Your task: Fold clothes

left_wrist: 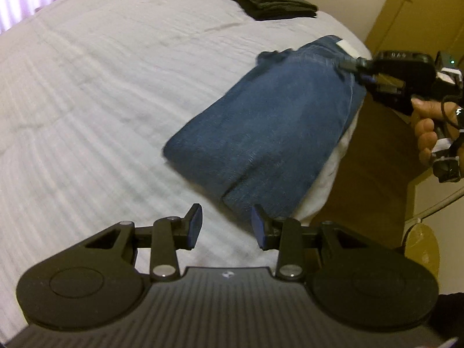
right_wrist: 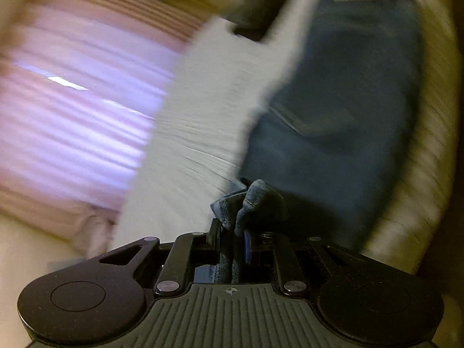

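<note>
Folded blue jeans (left_wrist: 266, 127) lie near the right edge of the white bedspread (left_wrist: 101, 101). My left gripper (left_wrist: 226, 226) hovers open just short of the jeans' near end, nothing between its fingers. My right gripper (left_wrist: 348, 65), held by a hand (left_wrist: 426, 127), pinches the jeans' far end by the white waist label. In the blurred right wrist view the right gripper (right_wrist: 232, 229) is shut on a bunched fold of the jeans (right_wrist: 333, 110), denim squeezed between the pads.
A folded black garment (left_wrist: 269, 0) lies at the far side of the bed. A wooden door (left_wrist: 420, 8) stands beyond the bed's right edge, with brown floor (left_wrist: 371, 174) below. Pink curtains (right_wrist: 72, 101) hang at the window.
</note>
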A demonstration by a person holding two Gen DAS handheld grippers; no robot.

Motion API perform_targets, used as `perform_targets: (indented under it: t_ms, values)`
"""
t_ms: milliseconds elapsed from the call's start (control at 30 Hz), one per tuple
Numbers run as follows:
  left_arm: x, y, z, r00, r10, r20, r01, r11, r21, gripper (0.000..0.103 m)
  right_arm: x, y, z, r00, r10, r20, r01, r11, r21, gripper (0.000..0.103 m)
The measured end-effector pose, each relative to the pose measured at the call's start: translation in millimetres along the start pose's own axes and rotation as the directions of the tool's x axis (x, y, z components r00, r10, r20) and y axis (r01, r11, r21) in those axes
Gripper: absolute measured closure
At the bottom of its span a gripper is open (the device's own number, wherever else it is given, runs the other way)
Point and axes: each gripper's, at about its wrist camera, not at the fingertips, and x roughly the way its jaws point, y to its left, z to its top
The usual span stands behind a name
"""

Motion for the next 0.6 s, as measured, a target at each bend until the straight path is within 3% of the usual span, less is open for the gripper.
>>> perform_targets:
  t_ms: [67, 200, 233, 300, 467, 600]
  values:
    - [9, -9, 9, 1.000, -0.014, -0.013, 0.014, 1.000, 0.011, 0.071, -2, 4, 6, 0.999, 0.026, 0.027, -0.025, 0.999, -0.030, 0.089]
    - [25, -28, 22, 0.999, -0.036, -0.036, 0.038, 0.998, 0.050, 0.071, 17, -50, 9, 0.990, -0.141, -0.017, 0.142, 0.988, 0.056, 0.085]
    - [27, -31, 25, 0.998, -0.044, -0.037, 0.046, 0.997, 0.056, 0.071, 23, -63, 10, 0.983, -0.177, -0.042, 0.181, 0.979, 0.095, 0.067]
    - [33, -38, 28, 0.998, -0.056, -0.041, 0.058, 0.996, 0.067, 0.071, 24, -72, 10, 0.983, -0.179, -0.035, 0.183, 0.971, 0.155, 0.046]
    - [52, -43, 40, 0.997, -0.053, -0.059, 0.059, 0.993, 0.103, 0.071, 20, -68, 9, 0.983, -0.183, -0.022, 0.184, 0.969, 0.166, 0.044]
    - [70, -38, 51, 0.997, -0.018, -0.072, 0.027, 0.992, 0.120, 0.071, 23, -62, 9, 0.966, -0.252, -0.064, 0.253, 0.967, 0.016, 0.045]
